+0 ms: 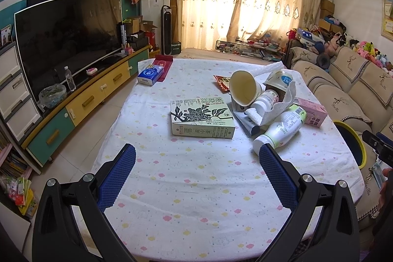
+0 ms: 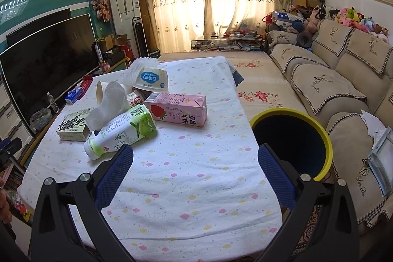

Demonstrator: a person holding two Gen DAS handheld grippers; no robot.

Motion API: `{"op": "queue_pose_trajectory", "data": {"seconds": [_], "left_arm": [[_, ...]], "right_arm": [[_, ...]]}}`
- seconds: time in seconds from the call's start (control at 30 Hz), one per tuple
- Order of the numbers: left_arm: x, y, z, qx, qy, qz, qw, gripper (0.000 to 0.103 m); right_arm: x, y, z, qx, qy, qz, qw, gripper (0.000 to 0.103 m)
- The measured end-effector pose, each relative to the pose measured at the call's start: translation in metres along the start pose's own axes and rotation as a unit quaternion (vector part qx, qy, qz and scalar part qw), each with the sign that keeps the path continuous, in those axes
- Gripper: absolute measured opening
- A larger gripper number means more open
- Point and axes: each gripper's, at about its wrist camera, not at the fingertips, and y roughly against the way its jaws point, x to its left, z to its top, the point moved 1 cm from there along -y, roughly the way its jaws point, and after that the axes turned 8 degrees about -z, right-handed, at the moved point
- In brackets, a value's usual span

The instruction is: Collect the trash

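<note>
A pile of trash lies on the white flowered tablecloth point(image 1: 196, 188): a green tea box point(image 1: 201, 118), a white-green bottle point(image 1: 280, 130) on its side, a paper cup point(image 1: 243, 91), a crumpled tissue point(image 1: 282, 100), a white bowl point(image 1: 280, 80) upside down and a pink milk carton point(image 1: 314, 112). In the right wrist view I see the bottle point(image 2: 120, 134), the pink carton point(image 2: 176, 108), the bowl point(image 2: 152, 79) and the tea box point(image 2: 73, 128). A yellow-rimmed bin point(image 2: 292, 141) stands at the table's right edge. My left gripper point(image 1: 196, 158) is open and empty above the table's near part. My right gripper point(image 2: 195, 158) is open and empty.
A blue tissue box point(image 1: 150, 75) and a red wrapper point(image 1: 221, 82) lie further back on the table. A TV point(image 1: 68, 38) on a low cabinet runs along the left. A beige sofa point(image 2: 331, 80) stands on the right behind the bin.
</note>
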Motion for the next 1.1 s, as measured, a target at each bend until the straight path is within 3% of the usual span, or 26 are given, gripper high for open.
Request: {"op": "queue_pose_trajectory", "data": {"seconds": [0.2, 0.3, 0.47, 0.77, 1.1], "left_arm": [[0.004, -0.016, 0.002, 0.013, 0.004, -0.003, 0.9999, 0.099], [0.007, -0.026, 0.004, 0.018, 0.007, -0.004, 0.9998, 0.099], [0.01, -0.037, 0.007, 0.021, 0.007, -0.001, 0.9997, 0.099], [0.008, -0.059, 0.014, 0.032, 0.007, -0.003, 0.9994, 0.099], [-0.005, -0.078, 0.02, 0.045, -0.002, -0.008, 0.9989, 0.099]], "right_arm": [[0.017, -0.021, 0.014, 0.007, 0.018, 0.018, 1.0, 0.097], [0.031, -0.035, 0.021, 0.018, 0.03, 0.054, 0.998, 0.097], [0.027, -0.068, 0.043, 0.015, 0.039, 0.02, 0.999, 0.097], [0.018, -0.143, 0.058, 0.065, 0.114, 0.039, 0.991, 0.097], [0.01, -0.183, 0.062, 0.072, 0.171, 0.112, 0.976, 0.097]]}}
